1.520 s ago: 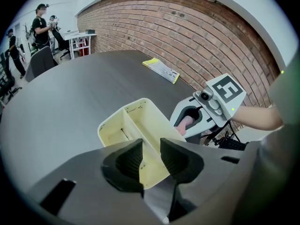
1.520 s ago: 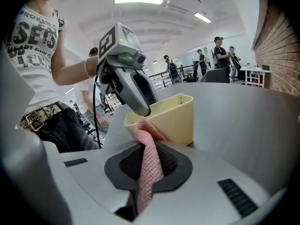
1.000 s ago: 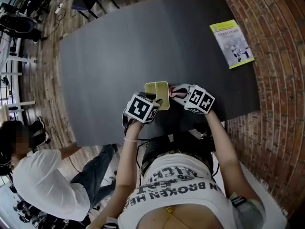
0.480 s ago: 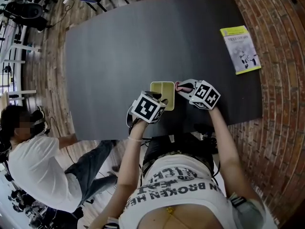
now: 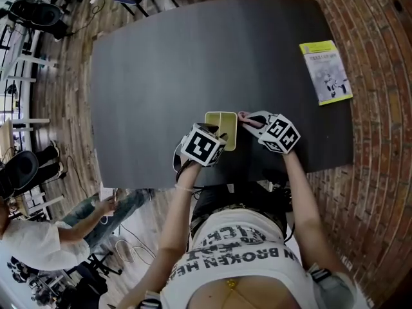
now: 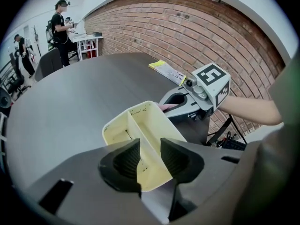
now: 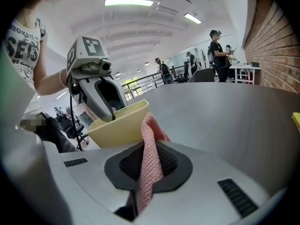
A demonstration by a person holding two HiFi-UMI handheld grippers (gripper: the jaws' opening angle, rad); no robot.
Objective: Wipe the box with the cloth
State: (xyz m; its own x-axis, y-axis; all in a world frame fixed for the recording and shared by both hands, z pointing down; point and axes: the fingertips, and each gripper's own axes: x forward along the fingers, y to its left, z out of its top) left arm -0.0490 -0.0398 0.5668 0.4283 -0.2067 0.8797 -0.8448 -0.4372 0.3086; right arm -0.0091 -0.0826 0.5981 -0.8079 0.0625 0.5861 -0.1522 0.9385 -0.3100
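Head view, centre: box (image 5: 221, 127) near counter's (image 5: 161, 63) lower edge, clamped at its end by left tool (image 6: 151, 156); right tool (image 7: 149, 165) pinching cloth (image 7: 151, 130) beside box's right wall. Risk: hard rubbing twisting box free.

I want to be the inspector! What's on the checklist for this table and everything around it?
Surface: dark table, mostly bare.
Job's things: yellow box with a middle divider, near the table's front edge; pink cloth beside the box's outer wall.
Clutter: a yellow-green booklet at the table's far right.
Grippers: left gripper shut on the box's near end; right gripper shut on the cloth.
Cables: loose cable on the floor beside the person.
Surroundings: brick wall, wooden floor, people standing far back.
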